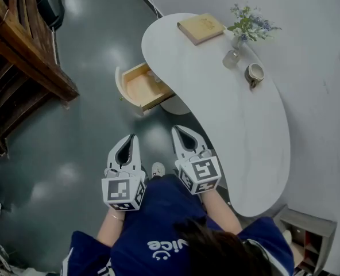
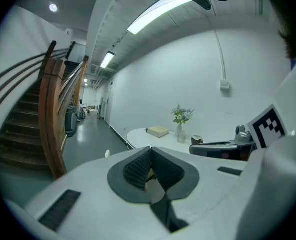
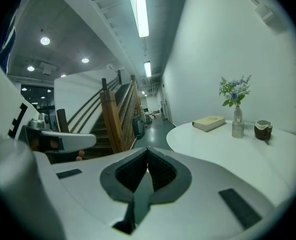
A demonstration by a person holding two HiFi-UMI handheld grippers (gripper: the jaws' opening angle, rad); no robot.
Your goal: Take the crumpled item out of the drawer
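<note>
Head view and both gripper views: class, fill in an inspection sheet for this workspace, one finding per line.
Surface: white curved tabletop, set against a white wall.
Job's things: light wooden drawer at the tabletop's edge stands pulled open; a small pale item lies inside, too small to identify.
Clutter: tan book, glass vase of flowers, small clear glass, round ceramic cup, all at the tabletop's far end.
Grippers: left gripper and right gripper are short of the drawer, fingers together, nothing held.
Cables: thin cable runs up from a small wall box.
Surroundings: dark wooden staircase, glossy grey floor.
</note>
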